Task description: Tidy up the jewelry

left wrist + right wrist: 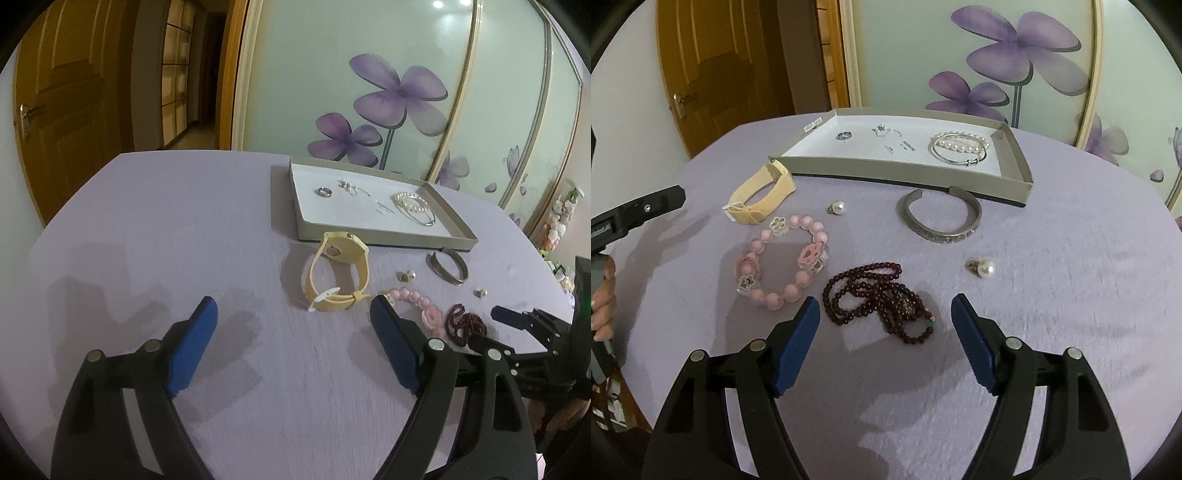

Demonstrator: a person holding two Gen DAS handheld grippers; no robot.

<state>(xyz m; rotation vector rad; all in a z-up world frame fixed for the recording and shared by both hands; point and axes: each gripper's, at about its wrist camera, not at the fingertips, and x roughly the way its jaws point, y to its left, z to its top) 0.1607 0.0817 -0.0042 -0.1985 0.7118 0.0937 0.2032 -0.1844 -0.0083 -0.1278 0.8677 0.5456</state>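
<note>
Dark red bead string (879, 299) heaped on the lilac counter (1071, 295), just beyond and between the blue pads of the right hand-held gripper (884, 314); jaws apart, nothing pinched. Pink bead bracelet (783, 258) to its left, yellow watch (761, 199) farther left, silver cuff (940, 218) and two pearl earrings (982, 267) beyond. Grey tray (908, 170) at the far side, holding ring, pearls and bangle. Left hand-held gripper (291, 317) spread wide over bare counter, empty.
</note>
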